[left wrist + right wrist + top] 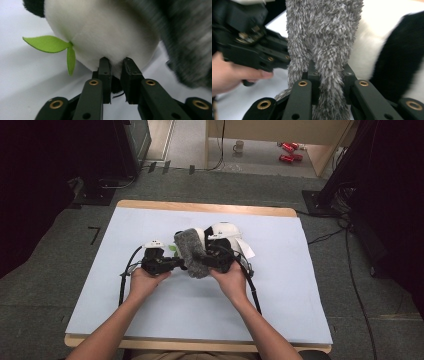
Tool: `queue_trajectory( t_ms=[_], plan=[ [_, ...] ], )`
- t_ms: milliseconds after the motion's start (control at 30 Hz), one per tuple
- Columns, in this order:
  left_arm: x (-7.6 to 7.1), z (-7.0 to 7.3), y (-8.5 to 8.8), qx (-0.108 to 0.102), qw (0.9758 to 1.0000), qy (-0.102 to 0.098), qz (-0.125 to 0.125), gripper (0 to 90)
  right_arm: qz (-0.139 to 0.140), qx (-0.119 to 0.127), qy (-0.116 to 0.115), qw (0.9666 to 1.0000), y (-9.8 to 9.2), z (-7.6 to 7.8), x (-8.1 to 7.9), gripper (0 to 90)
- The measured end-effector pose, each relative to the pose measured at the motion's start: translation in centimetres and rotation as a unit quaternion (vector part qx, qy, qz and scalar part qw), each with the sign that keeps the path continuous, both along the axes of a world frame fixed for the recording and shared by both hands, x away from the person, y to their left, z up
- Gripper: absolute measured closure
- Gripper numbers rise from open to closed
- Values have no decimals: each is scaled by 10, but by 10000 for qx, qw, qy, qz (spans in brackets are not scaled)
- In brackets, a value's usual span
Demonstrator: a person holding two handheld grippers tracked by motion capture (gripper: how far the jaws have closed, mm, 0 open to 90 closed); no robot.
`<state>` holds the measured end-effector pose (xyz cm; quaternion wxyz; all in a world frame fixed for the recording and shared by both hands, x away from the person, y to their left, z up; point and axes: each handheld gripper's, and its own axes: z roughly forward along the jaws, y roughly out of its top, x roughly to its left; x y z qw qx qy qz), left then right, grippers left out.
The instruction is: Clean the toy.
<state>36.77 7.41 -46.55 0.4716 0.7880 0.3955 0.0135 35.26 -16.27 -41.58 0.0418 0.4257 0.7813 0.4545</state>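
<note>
At the centre of the high view, on the surface [150, 310], your left gripper [116, 67] pinched the white belly of the panda plush [105, 32], while your right gripper [329, 75] clamped the grey fuzzy cloth [322, 37] draped against it. Both were grasped; wrapping or pulling free remained undone.

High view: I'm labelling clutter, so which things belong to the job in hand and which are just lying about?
In the job:
- plush panda, pinched by left gripper
- grey furry cloth, clamped in right gripper
- table

Lying about:
- mug on the floor
- red cans beside it
- floor cables
</note>
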Motion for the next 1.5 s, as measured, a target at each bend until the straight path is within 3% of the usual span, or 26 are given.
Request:
queue_trajectory(
  t_ms=[67, 133, 367, 567, 833, 900, 1033, 1167, 1233, 1367, 1433, 1500],
  plan=[
    [1, -1, 1, 51, 10000, 48, -16, 835, -3, -207, -14, 9998, 4, -8, 1, 766],
    [3, -2, 2, -4, 10000, 84, -22, 850, -27, -168, 20, 9999, 1, -10, 3, 765],
    [6, -1, 4, 9, 10000, 35, -56, 855, -501, -553, -205, 9970, -32, 3, 2, 767],
    [11, 1, 3, -23, 9999, 21, -110, 850, -975, -230, -89, 9949, -78, 19, 2, 767],
    [18, 1, 4, -129, 9997, 93, -178, 842, -1562, 39, 84, 9877, -127, 15, 3, 766],
    [20, 0, 4, -152, 9996, 121, -215, 821, -1502, 321, 286, 9877, -134, 8, 5, 765],
    [22, 0, 8, -157, 9994, 170, -274, 746, -1405, 508, 479, 9876, -135, 0, 6, 765],
    [22, 0, 9, -162, 9988, -8, -459, 544, -1308, 583, 576, 9880, -133, -4, 6, 766],
    [22, -2, 7, -209, 9980, 14, -589, 416, -1267, 660, 640, 9877, -133, -5, 6, 766],
    [25, -6, 1, -168, 9989, -5, -432, 334, -1243, 765, 671, 9870, -129, -9, 4, 770],
    [27, -10, -3, -152, 9995, 25, -275, 320, -1196, 806, 695, 9871, -125, -11, 3, 771],
    [28, -12, -5, -65, 9998, -85, -144, 358, -1163, 819, 716, 9873, -122, -12, 2, 771]
  ],
)
